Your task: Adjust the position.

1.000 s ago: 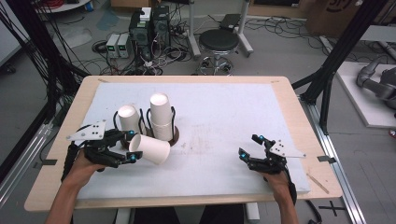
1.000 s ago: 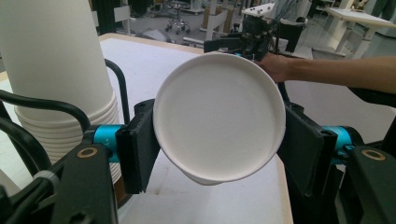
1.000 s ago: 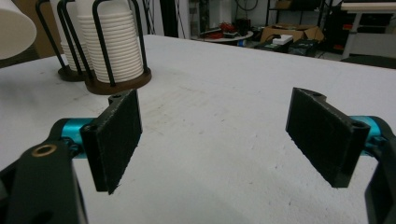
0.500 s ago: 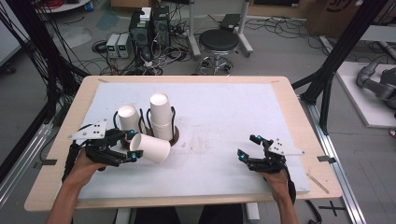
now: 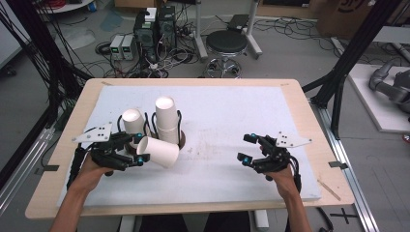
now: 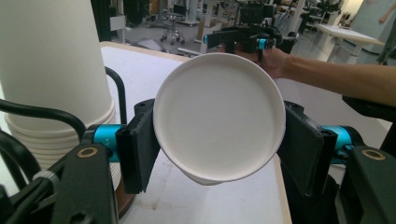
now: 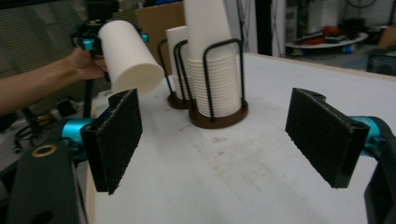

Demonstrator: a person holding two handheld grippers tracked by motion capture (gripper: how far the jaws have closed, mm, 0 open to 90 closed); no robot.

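Paper cup (image 5: 159, 152): a single white cup, lying on its side in the air just in front of the taller cup stack (image 5: 167, 122), its closed base turned toward the person's right.
Left gripper (image 5: 139, 153): clamped on the paper cup near its rim end; in the left gripper view both black pads (image 6: 136, 151) press the cup's flanks and the base (image 6: 219, 116) faces away from the camera.
Cup against tool: the cup sits squarely between the left jaws, wall to pad on both sides, its axis running straight out along them.
Right gripper (image 5: 245, 148): jaws spread wide with nothing between them, hovering well to the right of the taller cup stack, above the white mat (image 5: 232, 116).
Wire holders (image 7: 217, 79): two black frames on brown bases; the shorter stack (image 5: 133, 121) stands just left of the taller one.
Step in hand (judged): carrying the separated cup away from the stack toward the other hand or open mat.
Doing it well: keep the squeeze light, since a paper wall dents easily; hold the cup level and clear of the wire frame while moving.
Risk: too firm a pinch ovals the rim; a brush against the holder could tip the stack.
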